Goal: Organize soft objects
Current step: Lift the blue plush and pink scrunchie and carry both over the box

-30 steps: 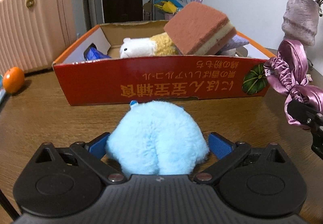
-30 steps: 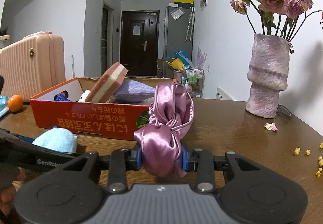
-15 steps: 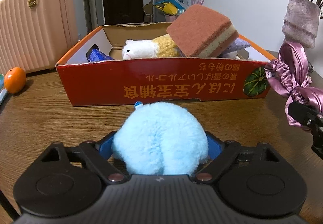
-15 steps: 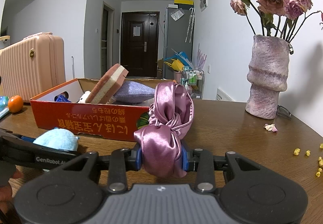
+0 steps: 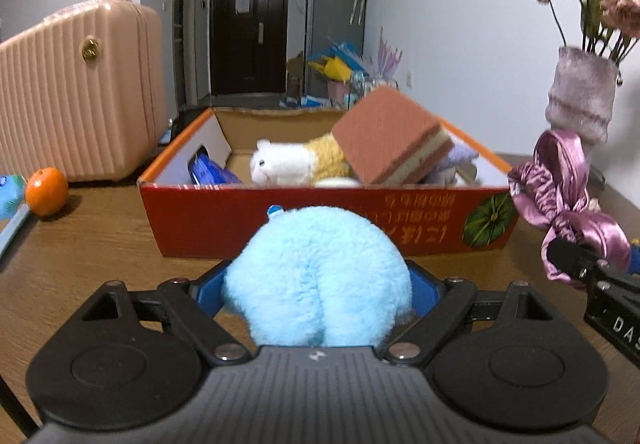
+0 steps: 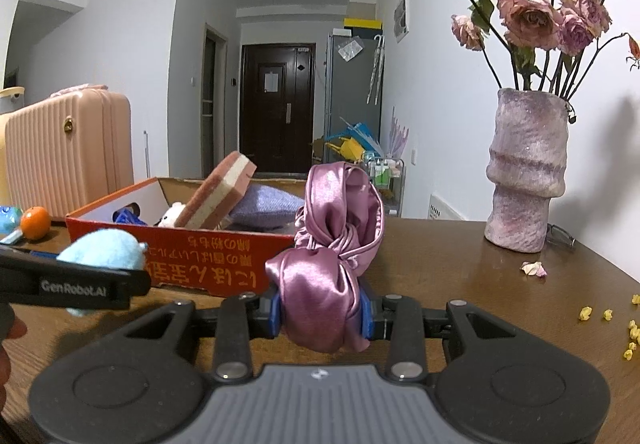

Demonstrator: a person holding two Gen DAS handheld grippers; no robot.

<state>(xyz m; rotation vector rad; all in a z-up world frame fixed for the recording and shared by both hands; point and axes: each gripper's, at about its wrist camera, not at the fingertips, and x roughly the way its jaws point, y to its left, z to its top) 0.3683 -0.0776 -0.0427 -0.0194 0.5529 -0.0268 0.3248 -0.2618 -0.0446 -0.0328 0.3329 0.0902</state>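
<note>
**Both grippers loaded in front of the red box**

The left gripper (image 5: 318, 284) has its blue fingers (image 5: 206, 290) pressed against the two sides of a fluffy light-blue plush toy (image 5: 318, 276). The jaws closed in on it within the last second, from a wider stance, and the toy now sits clamped between them. It is carried in front of the near wall of the red cardboard box (image 5: 280, 220), which stands on the wooden table (image 5: 88, 244).

The right gripper (image 6: 320, 314) has its fingers (image 6: 274, 310) drawn narrow, squeezing a knotted purple satin scrunchie (image 6: 332, 256) that rises above them. From the left wrist view the scrunchie hangs just beside the box's right corner.

Inside the box lie a white and yellow plush animal (image 5: 288, 164), a pink and cream sponge (image 5: 390, 142) leaning tilted over it, a lavender cushion (image 6: 266, 202) behind the sponge, and a blue packet (image 5: 210, 172) at the left end.

On the table to the left of the box rests an orange (image 5: 46, 190); a pink ribbed suitcase (image 5: 76, 92) stands behind it. To the right, well apart from the box, a purple vase (image 6: 526, 172) holds dried roses (image 6: 532, 14), with a fallen petal (image 6: 534, 268) and small yellow crumbs (image 6: 586, 312) on the table near it.
</note>
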